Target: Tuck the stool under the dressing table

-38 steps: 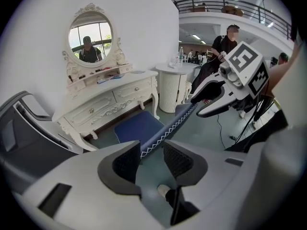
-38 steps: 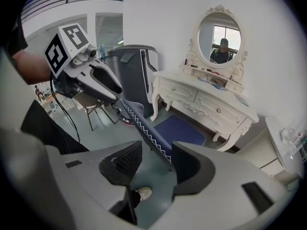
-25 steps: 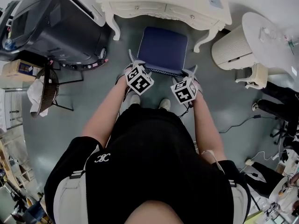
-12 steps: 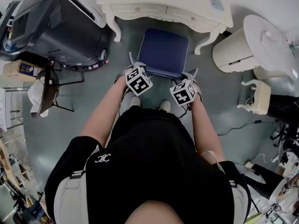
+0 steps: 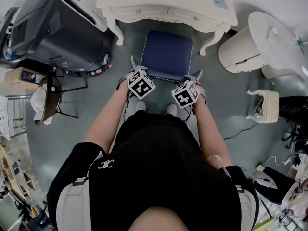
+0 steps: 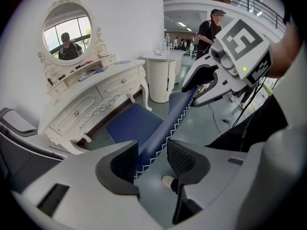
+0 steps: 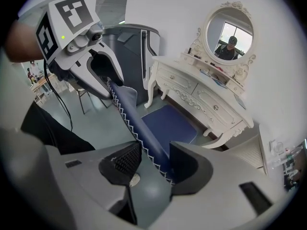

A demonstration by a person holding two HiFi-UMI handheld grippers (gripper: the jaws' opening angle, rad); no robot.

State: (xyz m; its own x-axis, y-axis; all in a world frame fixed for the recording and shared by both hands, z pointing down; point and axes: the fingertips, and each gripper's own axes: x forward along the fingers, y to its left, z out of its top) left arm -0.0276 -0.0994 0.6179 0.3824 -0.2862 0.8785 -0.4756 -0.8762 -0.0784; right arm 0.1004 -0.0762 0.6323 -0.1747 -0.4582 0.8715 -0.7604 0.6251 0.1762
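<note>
The stool (image 5: 167,52) has a dark blue cushion with white zigzag trim and stands on the floor just in front of the white dressing table (image 5: 163,4), its far edge at the table's front. My left gripper (image 5: 138,67) is at the cushion's near left corner. In the left gripper view the cushion edge (image 6: 158,133) runs between the jaws of the left gripper (image 6: 152,158), which are opening, with a gap at one pad. My right gripper (image 5: 194,77) is at the near right corner. The edge (image 7: 144,135) also passes between the right gripper's (image 7: 156,163) jaws, with floor showing beside it.
A large black machine (image 5: 53,28) stands left of the table, and a white ribbed round stand (image 5: 243,44) right of it. A small white stool (image 5: 263,107), a wire chair with cloth (image 5: 48,97) and floor cables (image 5: 245,129) lie around. The person's shoes (image 5: 168,109) are behind the stool.
The stool and both hands have kept their places. Only the head view has shifted slightly.
</note>
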